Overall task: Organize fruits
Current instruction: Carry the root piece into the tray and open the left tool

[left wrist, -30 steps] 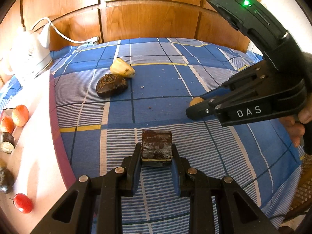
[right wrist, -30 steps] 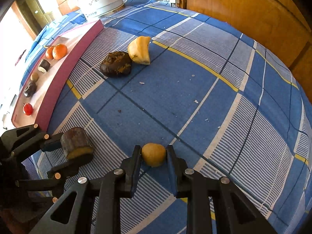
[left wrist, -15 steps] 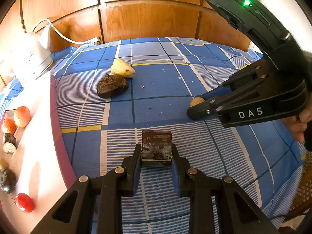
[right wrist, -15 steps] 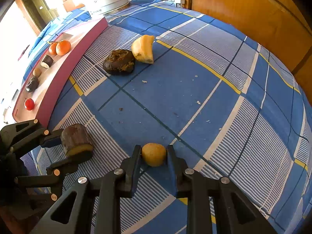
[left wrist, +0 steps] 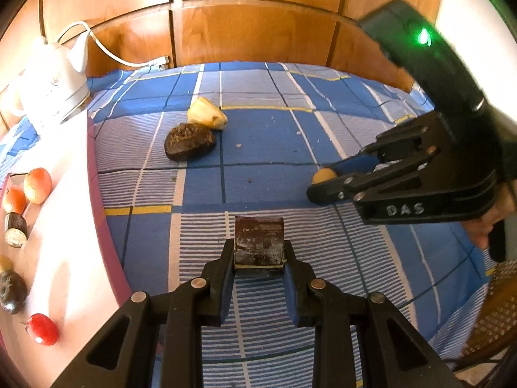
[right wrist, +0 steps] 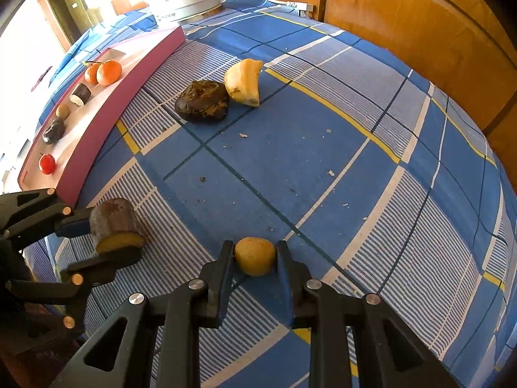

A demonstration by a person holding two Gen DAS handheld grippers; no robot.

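Note:
My left gripper (left wrist: 258, 255) is shut on a brown fruit chunk (left wrist: 259, 241) with a yellow cut face, held just above the blue checked cloth; it also shows in the right wrist view (right wrist: 114, 226). My right gripper (right wrist: 254, 252) is shut on a small round yellow-brown fruit (right wrist: 254, 256), seen in the left wrist view (left wrist: 323, 175) at the right. A dark brown lumpy fruit (left wrist: 189, 142) and a pale yellow wedge (left wrist: 206, 117) lie touching on the cloth farther back.
A pink tray (right wrist: 97, 119) along the left holds two oranges (right wrist: 108, 71), a dark cut piece (right wrist: 80, 94), a small brown fruit, a dark fruit (right wrist: 53, 131) and a red tomato (right wrist: 47, 163). A white kettle (left wrist: 53, 87) with cord stands beyond it. Wooden panels (left wrist: 258, 29) back the table.
Both grippers keep their hold. The right gripper has moved a little forward toward the middle of the cloth; the left gripper has barely moved.

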